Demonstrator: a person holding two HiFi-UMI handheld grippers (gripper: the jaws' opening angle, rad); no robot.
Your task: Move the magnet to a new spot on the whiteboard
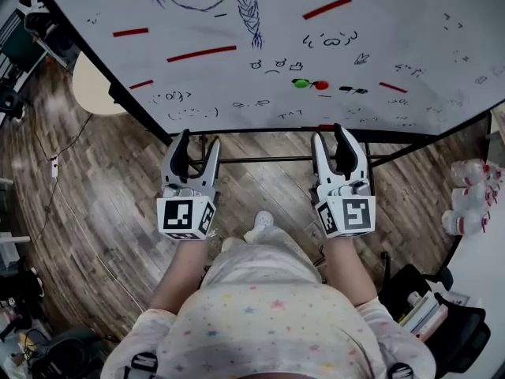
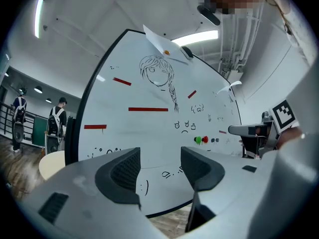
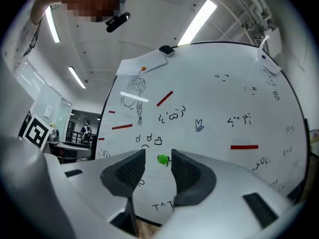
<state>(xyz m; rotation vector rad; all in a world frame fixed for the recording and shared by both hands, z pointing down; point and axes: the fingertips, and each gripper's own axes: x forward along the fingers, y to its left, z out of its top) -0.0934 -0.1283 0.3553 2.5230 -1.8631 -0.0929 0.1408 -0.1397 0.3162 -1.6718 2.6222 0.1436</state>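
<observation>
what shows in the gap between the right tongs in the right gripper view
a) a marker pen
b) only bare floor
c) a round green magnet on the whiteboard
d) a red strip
C: in the right gripper view the green magnet sits on the whiteboard, framed by the open right tongs, which are short of it and hold nothing.

This looks like an open office or lab space. A doodled whiteboard [image 1: 260, 22] on a stand fills twelve o'clock above a wood-plank floor [image 1: 102, 188]. A round table [image 1: 91, 85] sits at ten o'clock, and strip lights [image 3: 198, 15] run overhead.
</observation>
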